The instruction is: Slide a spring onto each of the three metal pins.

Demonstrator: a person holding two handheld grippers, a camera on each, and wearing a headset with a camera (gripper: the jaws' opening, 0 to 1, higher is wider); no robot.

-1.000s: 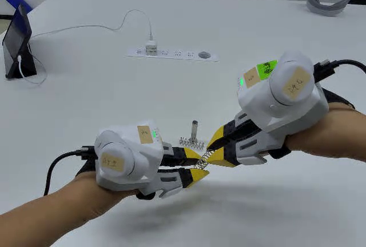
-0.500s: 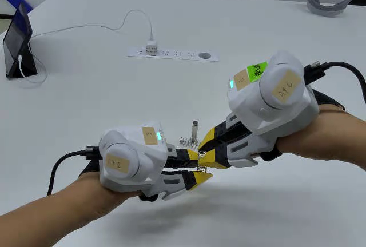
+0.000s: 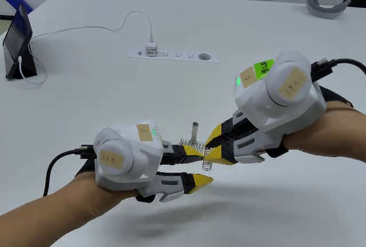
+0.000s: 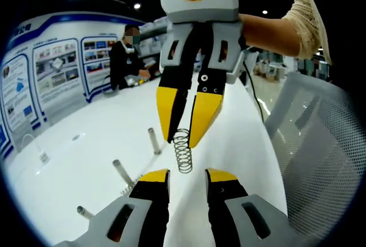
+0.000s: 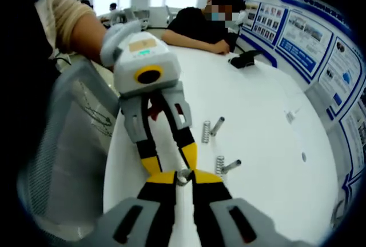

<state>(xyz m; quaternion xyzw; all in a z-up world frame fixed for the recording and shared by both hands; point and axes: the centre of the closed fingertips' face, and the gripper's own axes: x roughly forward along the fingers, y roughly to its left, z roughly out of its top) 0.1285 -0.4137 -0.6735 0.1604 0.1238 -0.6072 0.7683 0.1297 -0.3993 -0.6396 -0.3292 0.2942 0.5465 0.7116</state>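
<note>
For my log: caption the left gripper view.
Right gripper holds a spring in front of the open left gripper; three pins nearby.

Left gripper (image 3: 205,166) jaws apart, tip to tip with right gripper (image 3: 210,146), seemingly pinched on a spring (image 4: 183,151).

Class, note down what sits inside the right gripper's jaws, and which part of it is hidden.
A small coil spring, pinched at one end by the right gripper's yellow tips; the rest hangs free. The pinched coils are covered by the tips.

left hand-held gripper (image 4: 187,176) — opened, spring (image 4: 182,151) freed
</note>
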